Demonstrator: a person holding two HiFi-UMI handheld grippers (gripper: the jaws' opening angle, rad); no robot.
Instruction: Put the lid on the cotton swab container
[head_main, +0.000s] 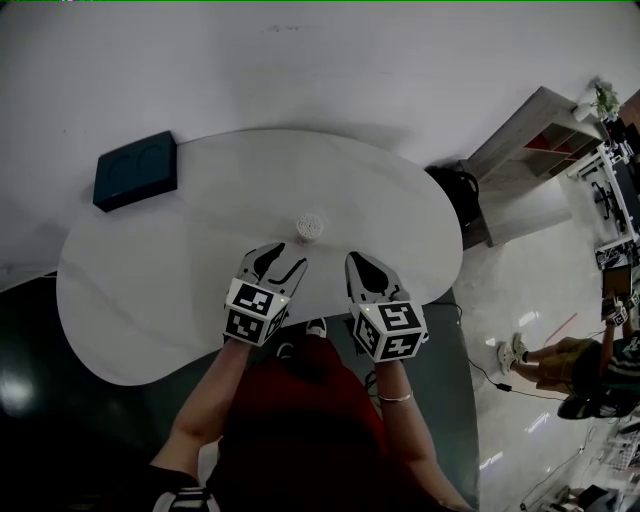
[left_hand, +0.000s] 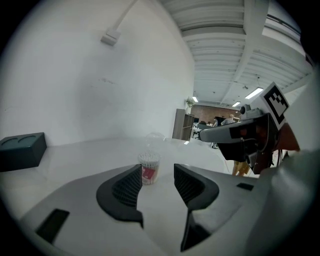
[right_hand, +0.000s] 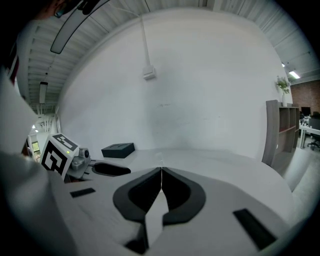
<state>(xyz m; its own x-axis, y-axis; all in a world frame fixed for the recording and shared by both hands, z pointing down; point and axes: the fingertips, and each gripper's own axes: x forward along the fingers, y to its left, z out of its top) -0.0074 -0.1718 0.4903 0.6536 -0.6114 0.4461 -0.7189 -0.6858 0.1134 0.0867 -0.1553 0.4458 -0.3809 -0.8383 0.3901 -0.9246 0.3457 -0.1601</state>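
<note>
The white table (head_main: 150, 290) is wide and almost bare, with a dark box (head_main: 136, 170) at its far left edge, well apart from the work. The two tools hang over the near edge, side by side.

The left gripper (head_main: 283, 262) has its jaws apart and nothing is pressed between them. In its own view the gap frames the cotton swab container (head_main: 310, 227), which stands a little farther out on the table, free of both pads. The right gripper (head_main: 358, 262) has its jaws together. A faint clear sliver shows at their tips in its own view, and I cannot tell whether it is pinched there.

The container stands upright with its open end up and the white swab heads showing, so it is not yet closed. It lies just beyond the left gripper and slightly to its right, and to the far left of the right gripper. The left gripper is the nearer one.

A clear domed shape, probably the lid (left_hand: 154, 137), appears just behind the container. In my judgement it must come down from above onto the upright opening.
</note>
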